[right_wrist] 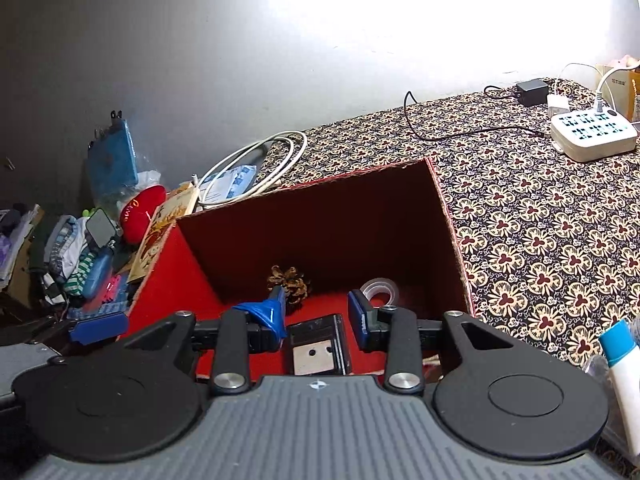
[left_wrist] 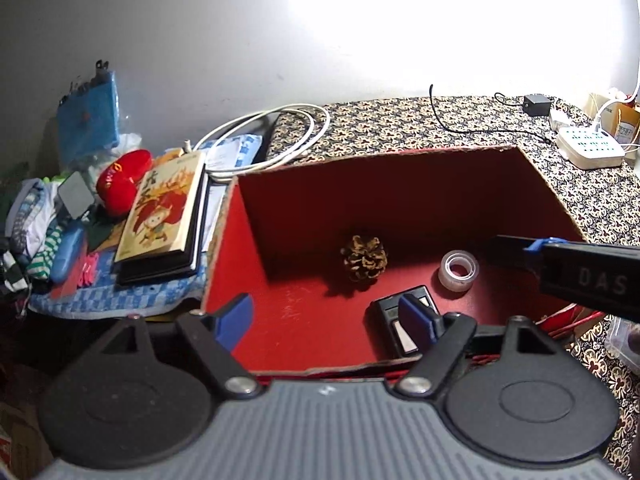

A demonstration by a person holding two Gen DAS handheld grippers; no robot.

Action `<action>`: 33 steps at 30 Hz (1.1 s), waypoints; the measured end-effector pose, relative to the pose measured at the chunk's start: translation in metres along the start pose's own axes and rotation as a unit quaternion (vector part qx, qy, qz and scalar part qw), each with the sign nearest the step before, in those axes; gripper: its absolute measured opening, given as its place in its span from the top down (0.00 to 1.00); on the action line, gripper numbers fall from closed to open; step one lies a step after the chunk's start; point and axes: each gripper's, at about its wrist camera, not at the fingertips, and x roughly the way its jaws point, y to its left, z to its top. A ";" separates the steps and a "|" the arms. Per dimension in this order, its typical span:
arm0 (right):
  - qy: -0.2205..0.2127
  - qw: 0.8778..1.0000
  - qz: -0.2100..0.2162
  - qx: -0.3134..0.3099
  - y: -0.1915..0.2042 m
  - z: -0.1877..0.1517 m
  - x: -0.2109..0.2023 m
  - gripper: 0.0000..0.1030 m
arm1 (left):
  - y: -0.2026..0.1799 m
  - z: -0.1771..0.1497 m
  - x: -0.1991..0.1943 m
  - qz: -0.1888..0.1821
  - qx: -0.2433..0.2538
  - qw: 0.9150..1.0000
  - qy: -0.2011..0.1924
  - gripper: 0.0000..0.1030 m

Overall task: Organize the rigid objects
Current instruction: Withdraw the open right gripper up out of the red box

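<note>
A red cardboard box (left_wrist: 240, 248) stands open on the patterned table. On its floor lie a pinecone (left_wrist: 364, 258), a clear tape roll (left_wrist: 459, 270) and a flat black device (left_wrist: 386, 312). My left gripper (left_wrist: 326, 318) hangs over the box's near edge, open wide, with nothing between its blue pads. The right gripper reaches in from the right, one of its fingers (left_wrist: 532, 248) over the right wall. In the right wrist view my right gripper (right_wrist: 316, 314) is open with a narrow gap. It holds nothing, above the black device (right_wrist: 316, 348), with the pinecone (right_wrist: 288, 280) and tape roll (right_wrist: 380, 288) beyond.
Left of the box lie a picture book (left_wrist: 164, 212), a red pouch (left_wrist: 120, 184), clothes and a coiled white cable (left_wrist: 280, 136). A power strip (right_wrist: 592, 138) and black adapter (right_wrist: 532, 92) sit far right on the patterned cloth (right_wrist: 540, 220). A white bottle with blue cap (right_wrist: 624, 368) stands near right.
</note>
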 end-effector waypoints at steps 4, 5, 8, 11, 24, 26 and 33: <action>0.000 1.000 0.007 -0.003 0.005 -0.006 -0.008 0.83 | 0.002 -0.004 -0.008 0.002 0.000 1.000 -0.005 0.20; -0.001 1.000 0.008 -0.004 0.006 -0.007 -0.010 0.83 | 0.002 -0.005 -0.010 0.001 0.000 1.000 -0.006 0.20; -0.002 1.000 0.013 -0.005 0.008 -0.012 -0.015 0.83 | 0.004 -0.008 -0.015 0.002 0.000 1.000 -0.008 0.19; -0.002 1.000 0.019 -0.004 0.009 -0.017 -0.019 0.83 | 0.005 -0.011 -0.020 0.002 -0.001 1.000 -0.009 0.19; -0.019 0.999 0.040 0.007 0.011 -0.044 -0.036 0.83 | 0.012 -0.028 -0.035 -0.006 -0.007 1.000 -0.004 0.19; -0.023 0.999 0.043 0.009 0.011 -0.049 -0.038 0.83 | 0.014 -0.030 -0.037 -0.008 -0.008 1.000 -0.002 0.19; -0.020 0.998 0.055 0.016 0.007 -0.065 -0.038 0.83 | 0.026 -0.045 -0.037 -0.011 -0.023 1.000 0.012 0.19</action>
